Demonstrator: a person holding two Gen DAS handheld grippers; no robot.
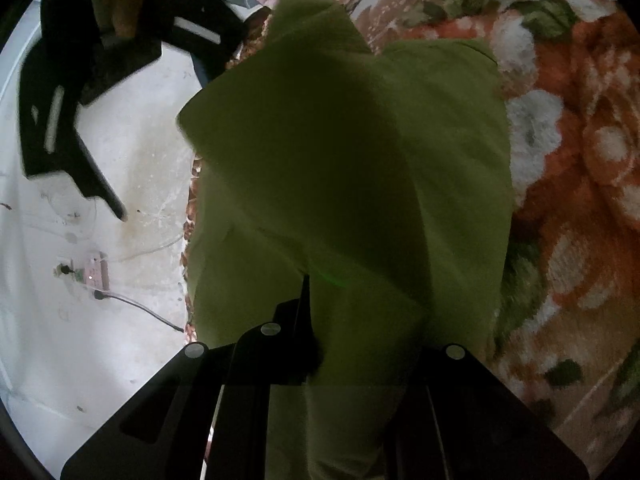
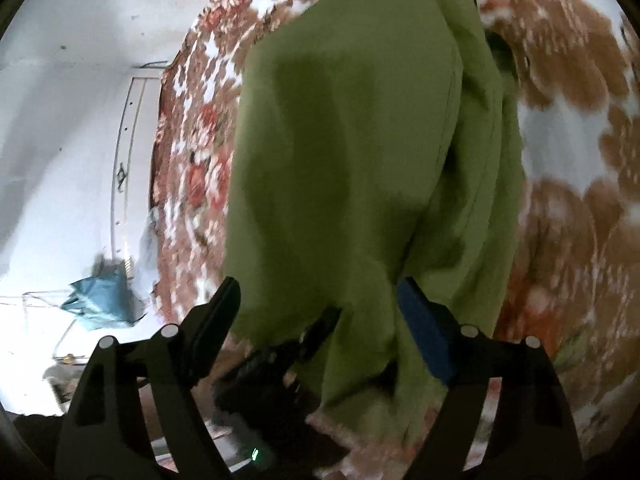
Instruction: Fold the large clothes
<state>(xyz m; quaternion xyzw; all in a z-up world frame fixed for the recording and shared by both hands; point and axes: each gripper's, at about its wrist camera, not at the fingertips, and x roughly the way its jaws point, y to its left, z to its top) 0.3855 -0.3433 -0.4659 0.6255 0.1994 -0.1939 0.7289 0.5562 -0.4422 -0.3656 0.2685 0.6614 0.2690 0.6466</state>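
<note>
My left gripper (image 1: pixel 320 340) pinches the green cloth (image 1: pixel 352 160); my right gripper (image 2: pixel 320 296) is spread around its near edge, over the floral blanket (image 1: pixel 568 184)

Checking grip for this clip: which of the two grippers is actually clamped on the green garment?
The left gripper: its jaws are pinched shut on the green garment. The right gripper stands wide open, cloth merely hanging between its fingers.

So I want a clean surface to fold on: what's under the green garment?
The green garment lies on a floral blanket that shows all around its edges. Whatever sits directly beneath the cloth is covered, so I can't tell.
</note>
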